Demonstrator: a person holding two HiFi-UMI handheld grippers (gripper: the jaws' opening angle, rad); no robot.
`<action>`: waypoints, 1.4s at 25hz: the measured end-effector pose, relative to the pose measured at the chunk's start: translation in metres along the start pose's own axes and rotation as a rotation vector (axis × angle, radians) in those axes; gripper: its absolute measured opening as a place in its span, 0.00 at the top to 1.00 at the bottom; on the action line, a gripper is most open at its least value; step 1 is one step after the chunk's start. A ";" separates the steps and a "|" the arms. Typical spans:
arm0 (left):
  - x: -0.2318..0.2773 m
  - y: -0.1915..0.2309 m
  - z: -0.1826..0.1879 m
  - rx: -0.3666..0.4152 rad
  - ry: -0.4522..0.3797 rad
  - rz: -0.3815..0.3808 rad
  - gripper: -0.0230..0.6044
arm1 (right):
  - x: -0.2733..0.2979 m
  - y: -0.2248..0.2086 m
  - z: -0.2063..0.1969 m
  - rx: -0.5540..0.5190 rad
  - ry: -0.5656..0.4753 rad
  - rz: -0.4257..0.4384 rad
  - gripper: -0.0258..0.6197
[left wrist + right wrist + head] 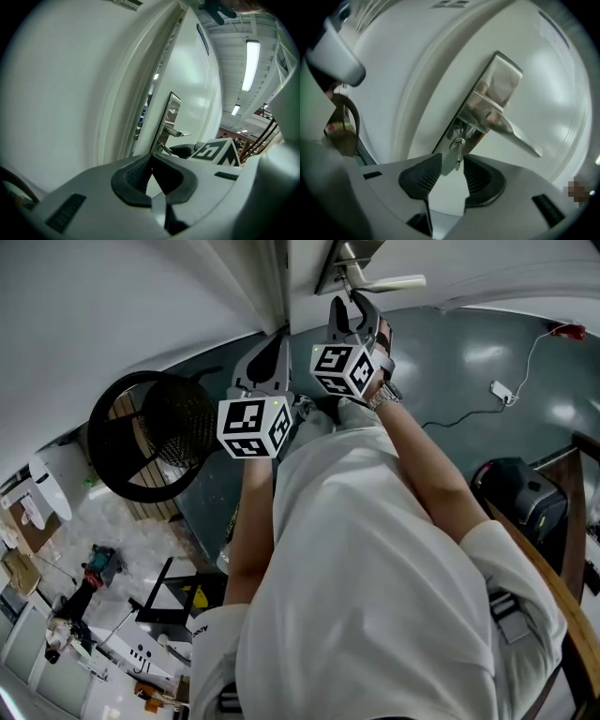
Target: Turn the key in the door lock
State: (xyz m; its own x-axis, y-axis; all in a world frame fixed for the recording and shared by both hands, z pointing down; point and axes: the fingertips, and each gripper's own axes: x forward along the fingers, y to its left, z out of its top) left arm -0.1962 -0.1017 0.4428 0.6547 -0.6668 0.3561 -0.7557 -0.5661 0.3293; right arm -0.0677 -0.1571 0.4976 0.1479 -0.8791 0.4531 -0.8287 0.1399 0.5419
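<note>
— Right claw (452,165): are its jaws apart, with the key (458,151) between the ribbed black pads?
— Yes. The key is small, flat and silvery, and sits in the lock just ahead of the tips. Whether a pad brushes it I can't quite tell.
— Around it?
— A long rectangular lock plate (487,105) of brushed metal rises beyond the claw. A tapering lever handle (513,131) juts out above and right of the key. Behind is the smooth white door (548,75).
— Left claw (151,164)?
— Closed and empty, its pad tips meeting. It sits left of the right claw, facing the white door frame (117,93). Below and left of it is a round black mesh basket (150,432).
</note>
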 end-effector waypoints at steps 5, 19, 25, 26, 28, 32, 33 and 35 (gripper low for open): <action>0.004 0.000 0.001 -0.006 -0.005 0.022 0.95 | -0.003 0.005 0.003 0.369 -0.023 0.262 0.69; 0.031 -0.044 0.002 0.061 0.034 0.017 0.95 | -0.014 -0.015 -0.014 1.318 -0.064 0.752 0.68; 0.036 -0.063 -0.005 0.068 0.061 0.061 0.95 | -0.015 -0.026 -0.012 1.666 -0.164 1.063 0.68; 0.035 -0.066 -0.006 0.069 0.066 0.072 0.95 | -0.012 -0.024 -0.018 1.731 -0.140 1.078 0.68; 0.033 -0.070 -0.009 0.073 0.075 0.097 0.95 | -0.004 -0.020 -0.028 1.816 -0.091 1.080 0.68; 0.029 -0.075 -0.012 0.074 0.092 0.154 0.95 | 0.006 -0.014 -0.033 1.940 -0.049 1.125 0.68; 0.028 -0.075 -0.013 0.074 0.095 0.167 0.95 | 0.008 -0.014 -0.032 1.964 -0.050 1.144 0.68; 0.026 -0.077 -0.013 0.074 0.100 0.192 0.95 | 0.010 -0.013 -0.028 1.986 -0.063 1.177 0.68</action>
State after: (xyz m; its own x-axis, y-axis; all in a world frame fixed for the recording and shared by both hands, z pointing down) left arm -0.1212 -0.0692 0.4385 0.4948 -0.7162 0.4922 -0.8632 -0.4703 0.1835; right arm -0.0408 -0.1550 0.5147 -0.6034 -0.7918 -0.0947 0.1646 -0.0074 -0.9863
